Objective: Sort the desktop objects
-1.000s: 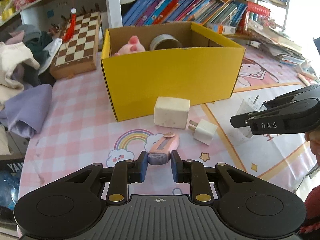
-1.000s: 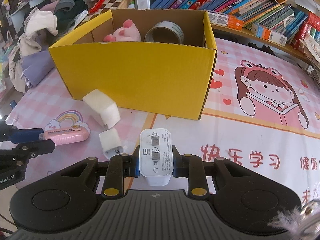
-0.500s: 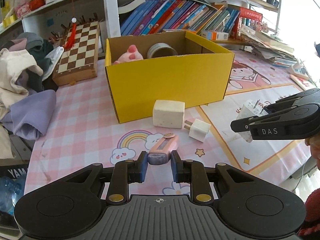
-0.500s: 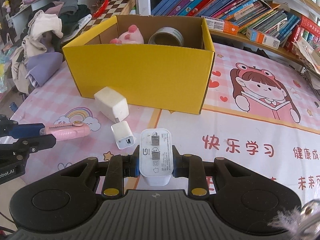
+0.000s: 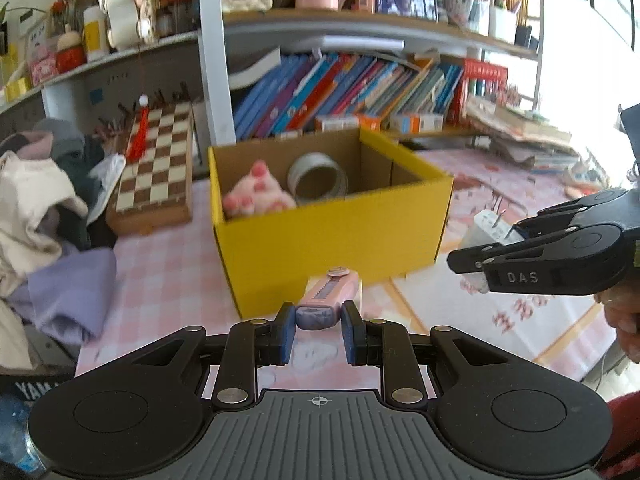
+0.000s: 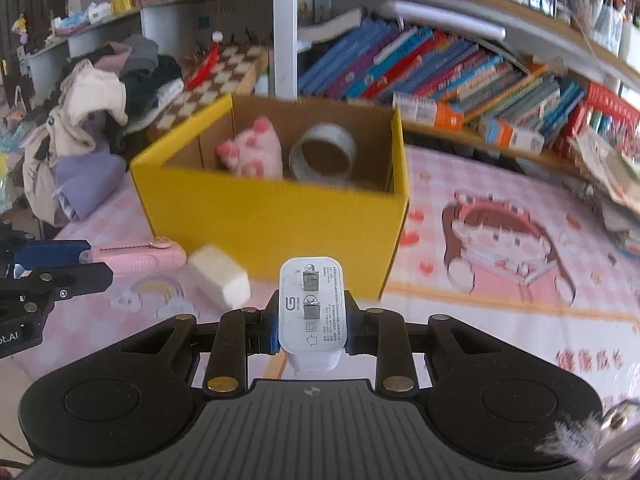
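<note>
My left gripper (image 5: 316, 330) is shut on a pink utility knife (image 5: 326, 300), held in the air in front of the yellow box (image 5: 332, 236). From the right wrist view the knife (image 6: 138, 258) shows at the left edge. My right gripper (image 6: 312, 326) is shut on a white charger plug (image 6: 312, 312), prongs facing up; the left wrist view shows the plug (image 5: 490, 228) at the right. Inside the yellow box (image 6: 276, 216) lie a pink plush toy (image 6: 252, 150) and a roll of tape (image 6: 322, 156). A white block adapter (image 6: 220, 276) lies on the mat before the box.
A chessboard (image 5: 158, 164) and a heap of clothes (image 5: 44, 216) lie left of the box. Shelves of books (image 6: 440, 76) run behind it. The table carries a pink cartoon mat (image 6: 508, 248). A person's hand (image 5: 624, 316) shows at the right edge.
Both grippers rose with their loads and tilted up, so the box interior and the shelves now fill more of the view. The small white adapter on the mat dropped out of sight.
</note>
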### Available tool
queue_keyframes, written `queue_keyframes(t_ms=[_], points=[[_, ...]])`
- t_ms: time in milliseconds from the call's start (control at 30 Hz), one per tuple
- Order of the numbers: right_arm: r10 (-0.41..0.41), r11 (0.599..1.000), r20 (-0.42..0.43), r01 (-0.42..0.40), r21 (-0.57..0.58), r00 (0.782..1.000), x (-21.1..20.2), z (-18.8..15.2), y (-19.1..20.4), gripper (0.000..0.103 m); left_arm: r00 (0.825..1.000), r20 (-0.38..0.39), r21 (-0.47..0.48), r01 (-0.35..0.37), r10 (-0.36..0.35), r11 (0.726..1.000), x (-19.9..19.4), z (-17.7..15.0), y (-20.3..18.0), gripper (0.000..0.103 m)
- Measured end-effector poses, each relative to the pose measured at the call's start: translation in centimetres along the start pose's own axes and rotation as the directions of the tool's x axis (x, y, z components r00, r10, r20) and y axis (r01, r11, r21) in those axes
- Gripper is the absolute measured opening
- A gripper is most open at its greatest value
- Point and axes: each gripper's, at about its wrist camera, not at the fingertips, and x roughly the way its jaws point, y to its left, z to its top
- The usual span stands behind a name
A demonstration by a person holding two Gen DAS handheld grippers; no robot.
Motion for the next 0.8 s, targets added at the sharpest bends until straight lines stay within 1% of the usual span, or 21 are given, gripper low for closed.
queue_keyframes(t_ms=[167, 400, 600, 800], points=[[0.021, 1.0, 0.066, -0.021, -0.002, 0.998, -0.6, 2.5, -0.5, 0.025, 0.998, 0.061, -0.022, -0.007, 0.008, 1.0, -0.5, 2.2, 0.5, 0.023], [0.063, 0.998, 0.128, -0.064, -0.001, 0.99, -0.7, 5.9, -1.6, 0.025, 0.991, 0.122, -0.057, -0.043, 0.05, 0.997, -0.4, 5.2, 1.6, 0.023], [0.094, 0.995, 0.164, -0.089, -0.035, 0.982, 0.0, 8.6, -2.4, 0.025, 0.986, 0.145, -0.069, -0.069, 0.079, 0.995, 0.5, 7.2, 2.1, 0.023], [0.111, 0.993, 0.171, -0.1, -0.07, 0.979, 1.5, 10.7, -3.4, 0.025, 0.986, 0.136, -0.08, -0.082, 0.092, 0.993, 2.3, 8.4, 2.3, 0.023]])
